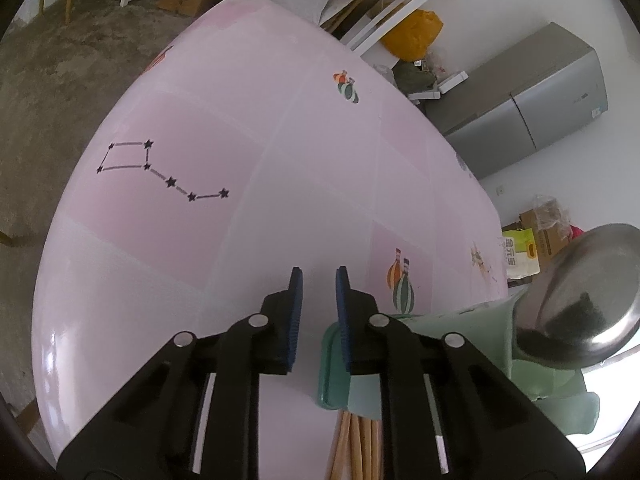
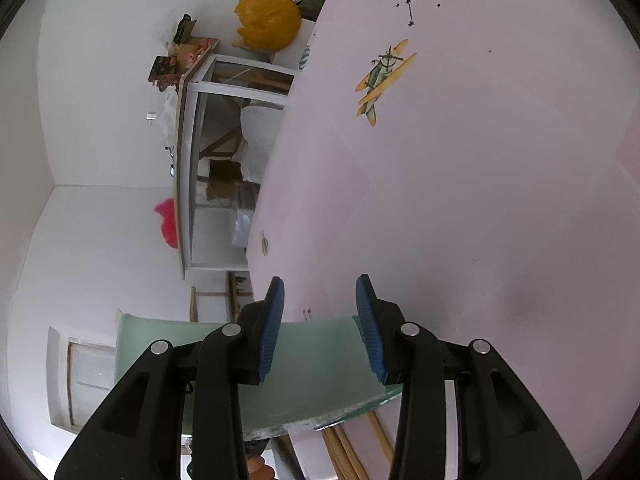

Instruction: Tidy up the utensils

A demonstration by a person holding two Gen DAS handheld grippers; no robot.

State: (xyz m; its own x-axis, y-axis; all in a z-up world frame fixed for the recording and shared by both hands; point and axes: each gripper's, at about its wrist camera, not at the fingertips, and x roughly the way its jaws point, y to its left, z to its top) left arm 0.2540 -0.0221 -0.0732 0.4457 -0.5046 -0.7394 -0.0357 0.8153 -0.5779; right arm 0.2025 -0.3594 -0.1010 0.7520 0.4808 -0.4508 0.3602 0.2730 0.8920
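both grippers stand open and empty; the wooden chopsticks (image 1: 354, 444) lie below and behind the left gripper (image 1: 319, 312), under its right jaw, long axis roughly along the fingers, ends in a green tray (image 1: 332, 376); the right gripper (image 2: 320, 328) sees them (image 2: 348, 452) likewise behind its jaws; which is nearer i cannot tell.

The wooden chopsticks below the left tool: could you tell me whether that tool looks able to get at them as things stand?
Probably yes. The left tool is open and holds nothing, and the chopsticks lie exposed on the green tray right beneath it. Nothing covers them, though the tool would need to tilt down first.
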